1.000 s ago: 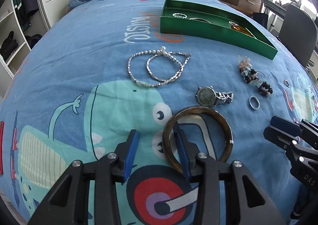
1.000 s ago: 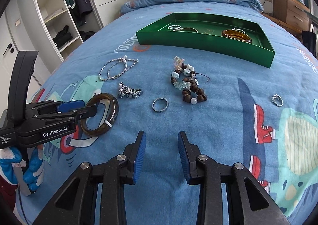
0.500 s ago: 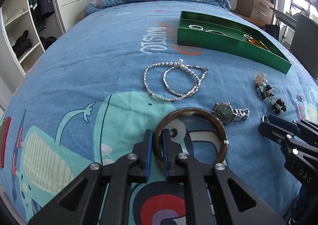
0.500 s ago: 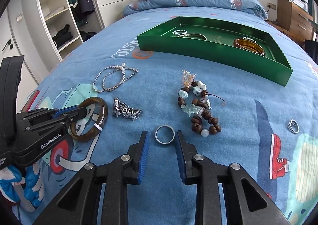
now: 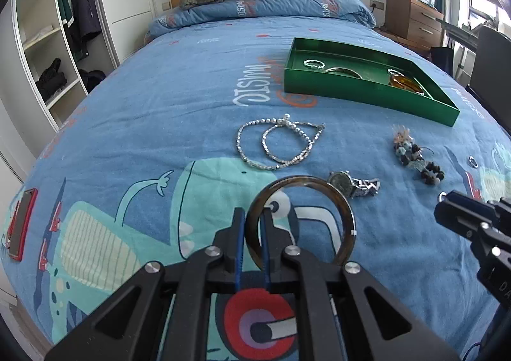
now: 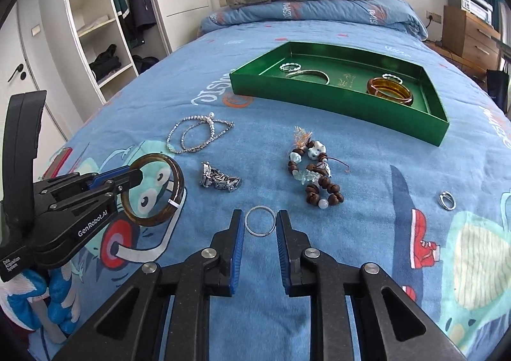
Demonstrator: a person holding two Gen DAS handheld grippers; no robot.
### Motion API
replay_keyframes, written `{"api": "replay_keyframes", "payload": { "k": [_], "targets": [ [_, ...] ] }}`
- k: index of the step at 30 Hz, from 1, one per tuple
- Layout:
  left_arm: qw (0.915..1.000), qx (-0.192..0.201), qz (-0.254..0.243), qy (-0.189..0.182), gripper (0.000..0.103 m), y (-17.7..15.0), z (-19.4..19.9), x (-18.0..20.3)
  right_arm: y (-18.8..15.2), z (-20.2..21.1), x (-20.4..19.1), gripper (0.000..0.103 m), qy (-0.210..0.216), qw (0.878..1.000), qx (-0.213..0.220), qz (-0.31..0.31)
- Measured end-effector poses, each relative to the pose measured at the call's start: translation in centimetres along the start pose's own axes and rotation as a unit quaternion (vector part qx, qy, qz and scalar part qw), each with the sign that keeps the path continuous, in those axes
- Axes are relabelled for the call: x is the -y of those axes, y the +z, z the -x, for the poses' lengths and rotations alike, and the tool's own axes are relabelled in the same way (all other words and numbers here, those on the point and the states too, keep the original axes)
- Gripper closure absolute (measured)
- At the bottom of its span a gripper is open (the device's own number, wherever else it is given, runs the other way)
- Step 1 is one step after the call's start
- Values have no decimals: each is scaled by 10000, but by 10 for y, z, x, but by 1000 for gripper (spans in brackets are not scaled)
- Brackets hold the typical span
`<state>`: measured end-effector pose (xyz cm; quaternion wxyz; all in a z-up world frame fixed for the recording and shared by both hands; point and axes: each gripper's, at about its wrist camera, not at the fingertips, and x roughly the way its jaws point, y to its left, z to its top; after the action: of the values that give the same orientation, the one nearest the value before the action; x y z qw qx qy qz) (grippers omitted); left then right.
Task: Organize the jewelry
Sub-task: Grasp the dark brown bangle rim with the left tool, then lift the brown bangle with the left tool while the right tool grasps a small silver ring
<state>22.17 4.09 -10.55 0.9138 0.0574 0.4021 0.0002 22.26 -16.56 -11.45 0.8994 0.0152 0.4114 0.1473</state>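
Clamping the brown bangle (image 5: 338, 201) in the left gripper (image 5: 253, 227), lifted off the blue bedspread (image 5: 159, 112).

Right gripper (image 6: 259, 223) sits open, fingers either side of a thin silver ring (image 6: 260, 221) lying on the cover. Green tray (image 6: 338, 104) is up at 1 o'clock, watch (image 6: 219, 180) and beaded bracelet (image 6: 314, 174) between.

Blue-quilted bed (image 5: 191, 99), open white wardrobe (image 5: 48, 41), wooden dresser (image 6: 472, 38).

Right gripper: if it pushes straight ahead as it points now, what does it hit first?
The silver ring lying flat on the bedspread, between the open fingers of the right gripper. Further along that line, probably the beaded bracelet; depth unclear.
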Motion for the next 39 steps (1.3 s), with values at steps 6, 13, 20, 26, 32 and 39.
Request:
{"api": "replay_keyframes", "payload": {
  "k": [6, 13, 20, 26, 32, 39],
  "targets": [
    [9992, 207, -321, 130, 95, -4, 36, 20, -11, 47, 3, 83, -24, 9996, 271, -92],
    [9967, 519, -566, 270, 95, -1, 83, 39, -24, 95, 11, 83, 29, 9978, 622, -236],
    [9953, 725, -582, 259, 95, 1, 121, 61, -38, 138, 29, 83, 26, 9949, 948, -357],
    [9945, 828, -622, 167, 95, 4, 144, 87, -50, 167, 50, 83, -48, 9923, 1135, -490],
    [9930, 918, -734, 85, 94, 8, 160, 107, -58, 185, 69, 83, -101, 9894, 1294, -657],
    [9922, 1031, -703, 22, 94, 32, 166, 113, -54, 193, 92, 83, -231, 9866, 1404, -799]
  ]
}}
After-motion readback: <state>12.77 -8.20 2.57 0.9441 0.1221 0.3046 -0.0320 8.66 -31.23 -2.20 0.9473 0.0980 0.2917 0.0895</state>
